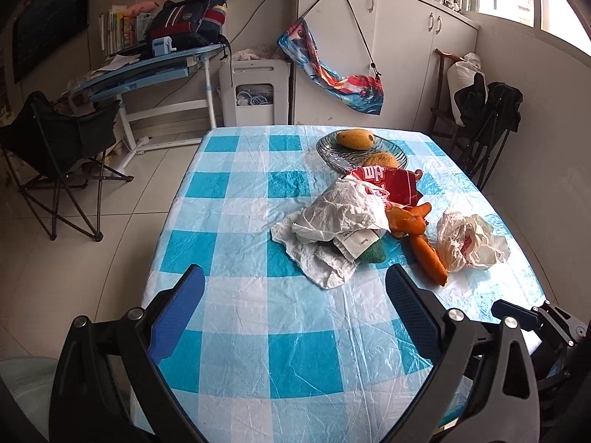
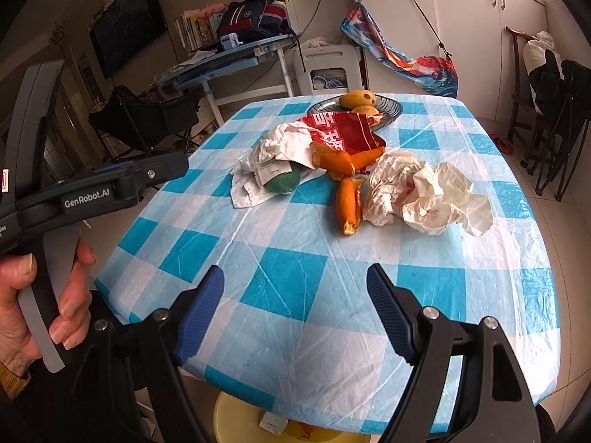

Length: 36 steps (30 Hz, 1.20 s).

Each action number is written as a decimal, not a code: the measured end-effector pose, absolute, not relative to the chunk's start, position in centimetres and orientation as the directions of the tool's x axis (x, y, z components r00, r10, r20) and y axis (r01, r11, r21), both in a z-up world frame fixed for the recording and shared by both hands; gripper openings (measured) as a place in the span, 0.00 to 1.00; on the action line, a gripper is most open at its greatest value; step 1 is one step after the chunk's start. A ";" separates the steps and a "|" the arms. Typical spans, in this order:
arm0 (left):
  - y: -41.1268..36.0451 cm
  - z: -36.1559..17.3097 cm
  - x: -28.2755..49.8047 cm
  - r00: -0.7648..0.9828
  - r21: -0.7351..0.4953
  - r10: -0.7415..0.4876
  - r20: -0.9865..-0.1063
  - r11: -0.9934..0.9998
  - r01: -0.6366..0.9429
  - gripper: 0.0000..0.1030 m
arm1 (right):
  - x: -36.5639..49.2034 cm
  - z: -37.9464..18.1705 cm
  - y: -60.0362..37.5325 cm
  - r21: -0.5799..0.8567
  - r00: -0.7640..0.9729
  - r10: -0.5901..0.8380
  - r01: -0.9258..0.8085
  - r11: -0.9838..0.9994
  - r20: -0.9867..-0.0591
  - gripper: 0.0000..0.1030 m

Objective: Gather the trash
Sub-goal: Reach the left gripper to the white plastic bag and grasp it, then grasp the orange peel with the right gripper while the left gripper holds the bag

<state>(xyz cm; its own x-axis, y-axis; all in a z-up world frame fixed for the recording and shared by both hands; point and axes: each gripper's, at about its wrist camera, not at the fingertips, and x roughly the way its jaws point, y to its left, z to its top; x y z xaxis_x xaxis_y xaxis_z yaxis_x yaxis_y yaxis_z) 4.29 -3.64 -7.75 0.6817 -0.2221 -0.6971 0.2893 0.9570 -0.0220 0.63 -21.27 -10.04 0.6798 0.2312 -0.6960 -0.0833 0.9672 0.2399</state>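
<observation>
both claws, left gripper [image 1: 295, 295] and right gripper [image 2: 295, 295], are wide open and empty above the near table [image 2: 288, 332], so the right should reach to the crumpled bag [image 2: 421, 199] beside the peel [image 2: 349, 203] and pinch one thick fold.

Counter [image 2: 295, 265] under a crinkled blue-and-white checked plastic cover. At the far edge, glass dish [image 2: 391, 105] with a yellow mango [image 2: 356, 99]. Nearer the middle, touching in one heap: red wrapper [image 2: 343, 131], crumpled white paper [image 2: 275, 147] over a green lump [image 2: 284, 182], orange peel [image 2: 349, 199], crumpled white plastic bag [image 2: 424, 195].
</observation>
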 end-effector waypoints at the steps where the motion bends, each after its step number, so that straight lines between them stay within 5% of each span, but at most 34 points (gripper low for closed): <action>1: -4.2 -7.9 5.0 0.679 -0.019 -0.228 -0.697 0.954 0.300 0.92 | 1.0 -10.1 -21.2 0.239 0.677 0.232 -0.085 0.967 -0.698 0.74; 13: -9.0 -10.5 13.3 0.621 -0.034 -0.285 -0.730 0.923 0.384 0.91 | 4.5 -12.2 -21.7 0.259 0.660 0.233 -0.060 0.964 -0.714 0.68; 16: -9.9 -11.4 14.9 0.573 -0.051 -0.305 -0.761 0.908 0.416 0.67 | 4.7 -12.4 -22.2 0.267 0.663 0.228 -0.044 0.963 -0.713 0.66; 18: -10.3 -11.9 15.5 0.539 -0.075 -0.326 -0.777 0.898 0.434 0.40 | 4.9 -12.3 -22.4 0.270 0.671 0.224 -0.037 0.962 -0.707 0.65; 21: -10.2 -11.4 15.3 0.529 -0.104 -0.352 -0.772 0.891 0.442 0.18 | 5.5 -12.3 -22.4 0.269 0.668 0.222 -0.034 0.963 -0.710 0.60; 32: -2.7 -9.0 10.1 0.554 -0.236 -0.412 -0.723 0.901 0.364 0.15 | 8.0 -12.0 -23.2 0.244 0.662 0.175 0.012 0.970 -0.728 0.50; 36: -0.4 -9.4 7.9 0.544 -0.256 -0.407 -0.733 0.907 0.333 0.15 | 9.1 -12.2 -22.9 0.217 0.631 0.158 0.017 0.976 -0.759 0.25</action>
